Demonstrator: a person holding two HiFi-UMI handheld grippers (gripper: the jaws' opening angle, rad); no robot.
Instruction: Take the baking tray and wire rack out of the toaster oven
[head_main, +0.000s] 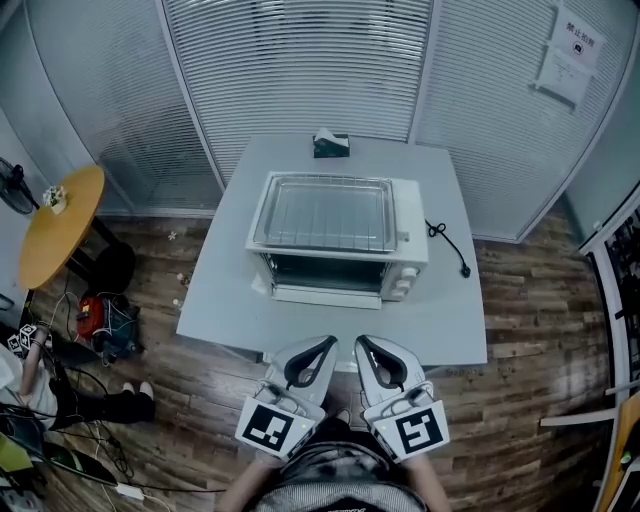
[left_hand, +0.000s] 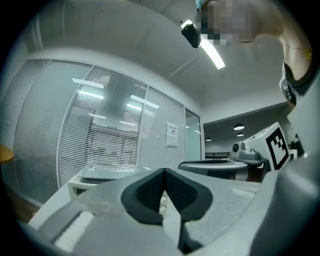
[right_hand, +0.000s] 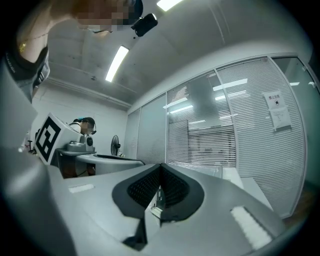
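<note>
Both grippers hang short of the table (head_main: 225, 290), jaws pressed together, holding nothing: left gripper (head_main: 318, 350), right gripper (head_main: 372, 352). One toaster oven (head_main: 410, 265), door (head_main: 325, 295) down. One baking tray (head_main: 260, 222) lies on the oven roof, and the lines in it are probably the one wire rack (head_main: 330, 215). Removal looks done. If the dark cavity holds more, open the jaws and reach in level.

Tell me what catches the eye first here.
A white oven sits in the middle of the table, door down, a tray lying on top. At the near edge the left tongs and right tongs hover side by side, both shut and empty.
</note>
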